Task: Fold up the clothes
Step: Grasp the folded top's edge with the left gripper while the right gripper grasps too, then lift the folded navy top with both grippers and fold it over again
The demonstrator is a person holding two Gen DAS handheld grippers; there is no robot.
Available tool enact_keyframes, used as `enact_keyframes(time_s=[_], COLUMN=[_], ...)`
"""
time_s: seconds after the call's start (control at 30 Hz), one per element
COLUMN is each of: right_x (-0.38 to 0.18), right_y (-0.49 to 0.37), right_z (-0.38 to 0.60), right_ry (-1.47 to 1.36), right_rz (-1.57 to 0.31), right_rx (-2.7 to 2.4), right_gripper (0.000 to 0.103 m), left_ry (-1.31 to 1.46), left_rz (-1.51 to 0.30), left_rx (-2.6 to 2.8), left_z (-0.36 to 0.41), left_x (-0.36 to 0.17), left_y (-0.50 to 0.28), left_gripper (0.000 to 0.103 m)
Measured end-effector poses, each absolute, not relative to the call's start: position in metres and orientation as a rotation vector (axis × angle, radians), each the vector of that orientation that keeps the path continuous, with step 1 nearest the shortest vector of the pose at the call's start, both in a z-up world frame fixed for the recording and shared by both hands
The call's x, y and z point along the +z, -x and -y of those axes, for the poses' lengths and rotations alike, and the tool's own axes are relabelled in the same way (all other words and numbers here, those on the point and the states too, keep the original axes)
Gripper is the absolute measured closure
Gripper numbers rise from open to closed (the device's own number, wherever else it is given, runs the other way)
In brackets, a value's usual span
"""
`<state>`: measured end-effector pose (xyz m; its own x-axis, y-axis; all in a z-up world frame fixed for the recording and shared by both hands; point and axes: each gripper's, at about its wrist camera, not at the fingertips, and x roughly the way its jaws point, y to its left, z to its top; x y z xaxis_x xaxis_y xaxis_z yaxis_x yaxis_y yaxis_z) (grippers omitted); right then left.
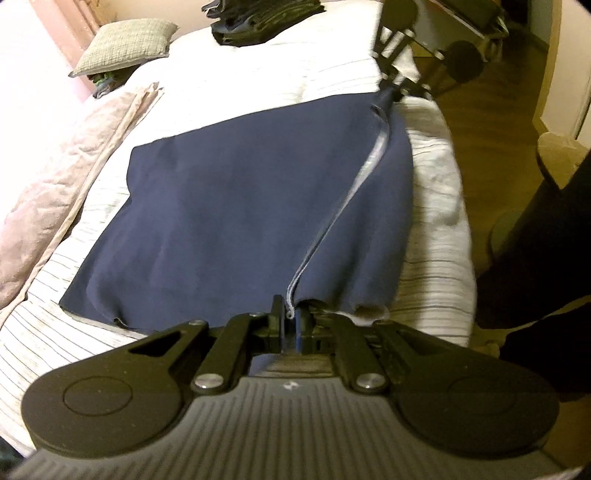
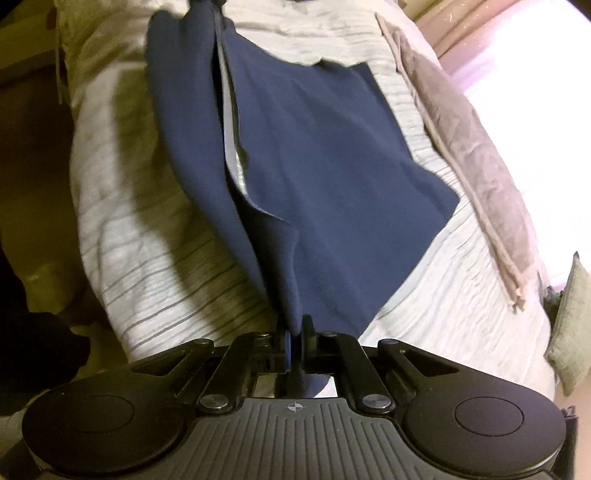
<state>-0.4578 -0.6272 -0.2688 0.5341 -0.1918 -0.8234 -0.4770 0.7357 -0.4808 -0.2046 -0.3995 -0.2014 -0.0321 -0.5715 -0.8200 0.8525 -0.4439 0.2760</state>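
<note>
Navy cloth (image 1: pixel 236 221) lay spread over the striped bedcover (image 1: pixel 74 332) across the middle of the left wrist frame, a pale-lined edge (image 1: pixel 332 221) running from lower centre to upper right. At bottom centre the left tongs (image 1: pixel 291 325) were clamped on the near end of that edge. At upper right the right tongs (image 1: pixel 391 88) pinched its far end. A grey cushion (image 1: pixel 125 44) sat at upper left, a dark folded stack (image 1: pixel 258 18) at top centre and a pink blanket (image 1: pixel 55 203) along the left side. In the right wrist view the navy cloth (image 2: pixel 332 166) filled the centre, its gathered corner drawn into the right tongs (image 2: pixel 293 343) at bottom centre, which were closed on it; the pink blanket (image 2: pixel 472 177) lay at right. Both grips looked shallow, taking only the hem, so a quick lift could pull the fabric free. Uneven tension between the two ends could also skew the fold line, and the cloth could drag over the bedcover and bunch.
</note>
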Motion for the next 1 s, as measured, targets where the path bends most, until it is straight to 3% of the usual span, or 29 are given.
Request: enact_keyframes(time_s=[0.27, 0.53, 0.77, 1.0], right_x=[-0.205, -0.142, -0.114, -0.167], right_y=[0.493, 0.49, 0.375, 0.253], right_z=[0.588, 0.58, 0.638, 0.702], right_ry=[0.706, 0.683, 0.703, 0.614], right_rz=[-1.088, -1.118, -1.086, -1.192], right_rx=[0.284, 0.324, 0.339, 0.492], right_gripper=[0.101, 0.101, 0.101, 0.101], left_ry=[-1.096, -0.989, -0.792, -0.618], left_rz=[-0.374, -0.58, -0.716, -0.997], left_rx=[-1.667, -1.698, -1.576, -1.382], left_z=[0.355, 0.31, 0.352, 0.419], left_x=[-0.161, -0.135, -0.101, -0.123], left_y=[0.23, 0.252, 0.185, 0.096], left_gripper=[0.101, 0.101, 0.101, 0.1])
